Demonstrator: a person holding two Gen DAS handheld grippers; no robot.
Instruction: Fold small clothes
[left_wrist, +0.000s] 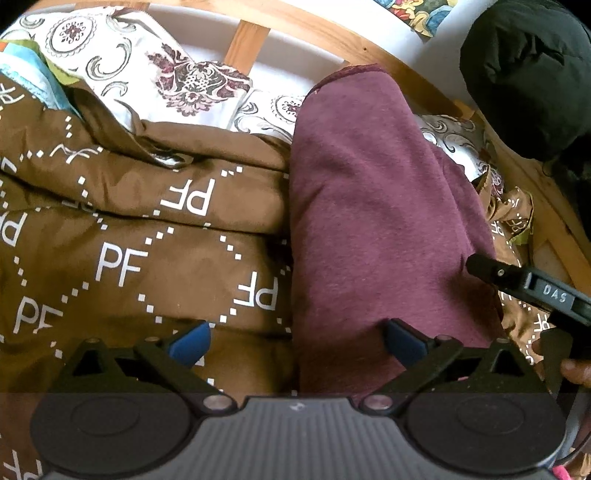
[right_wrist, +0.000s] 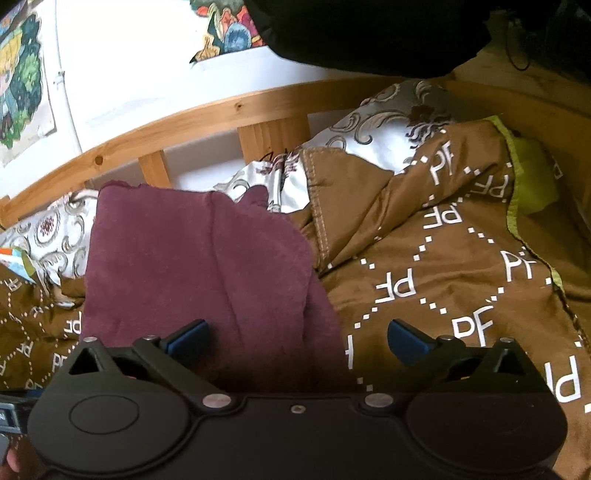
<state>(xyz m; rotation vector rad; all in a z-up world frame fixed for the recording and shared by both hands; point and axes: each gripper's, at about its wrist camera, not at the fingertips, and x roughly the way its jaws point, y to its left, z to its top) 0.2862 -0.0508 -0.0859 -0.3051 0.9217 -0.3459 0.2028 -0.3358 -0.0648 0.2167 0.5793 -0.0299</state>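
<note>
Both the left tool (left_wrist: 297, 338) and right tool (right_wrist: 297, 336) stand spread wide, empty, above the folded maroon garment (left_wrist: 376, 221) on the brown bedspread (left_wrist: 147, 236).

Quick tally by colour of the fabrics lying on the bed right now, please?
Maroon: 1, the folded maroon knit garment.
Brown: 1, the brown quilted cover printed with white PF letters.
White: 1, the white sheet with a dark floral print.
Total: 3

Brown "PF" quilt (left_wrist: 129, 229) over patterned white sheet (left_wrist: 155, 70); wooden bed rail (right_wrist: 221, 110); dark bundle (left_wrist: 528, 74), possibly bag.
</note>
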